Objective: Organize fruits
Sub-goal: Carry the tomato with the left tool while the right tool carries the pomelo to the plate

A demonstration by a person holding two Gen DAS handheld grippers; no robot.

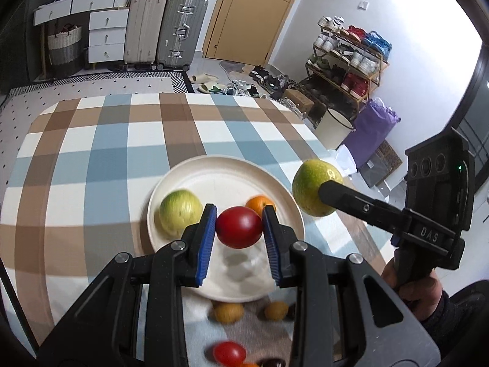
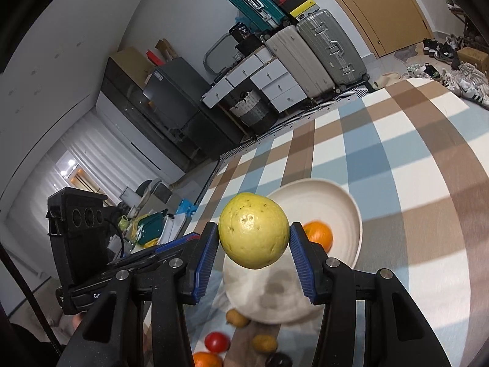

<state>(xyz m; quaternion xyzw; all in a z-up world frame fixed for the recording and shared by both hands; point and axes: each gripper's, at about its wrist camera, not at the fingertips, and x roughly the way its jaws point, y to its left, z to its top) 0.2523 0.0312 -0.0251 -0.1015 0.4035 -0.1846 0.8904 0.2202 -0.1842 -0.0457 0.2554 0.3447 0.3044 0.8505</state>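
My left gripper is shut on a red tomato, held above the near half of a cream plate. A green-yellow guava and an orange lie on that plate. In the right wrist view my right gripper is shut on a second yellow-green guava, above the plate's near left part; the orange shows behind its right finger. The left wrist view shows this guava held by the right gripper past the plate's right rim.
Loose fruit lies on the checked cloth in front of the plate: two small yellow-brown fruits, a red tomato, another orange and a dark fruit. Suitcases, drawers and a shoe rack stand beyond the table.
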